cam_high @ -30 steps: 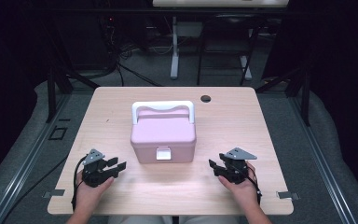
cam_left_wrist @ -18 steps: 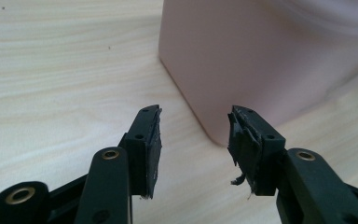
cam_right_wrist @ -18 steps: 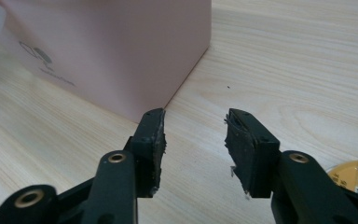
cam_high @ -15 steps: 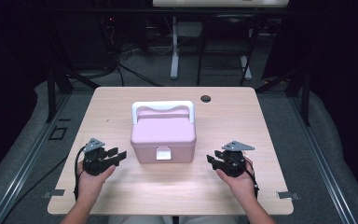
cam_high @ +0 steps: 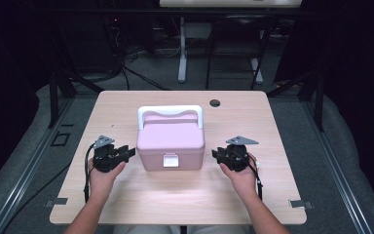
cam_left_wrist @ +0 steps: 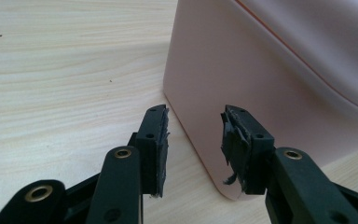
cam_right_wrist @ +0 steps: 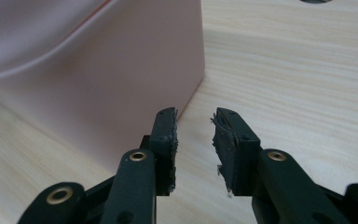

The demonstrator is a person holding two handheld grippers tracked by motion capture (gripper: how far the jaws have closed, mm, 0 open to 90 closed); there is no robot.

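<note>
One pink box with one white handle sits mid-worktop. Two tools flank it: left tool and right tool, both part-open, jaws just closing, gripping nothing.

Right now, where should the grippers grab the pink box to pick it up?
Probably by the white handle, reached from above: it arches over the lid of the pink box and leaves a gap for a jaw. The box's side walls look smooth, rounded and far too wide for one gripper. The left gripper and right gripper, both open with jaws just closing on nothing, sit low beside those walls.
</note>
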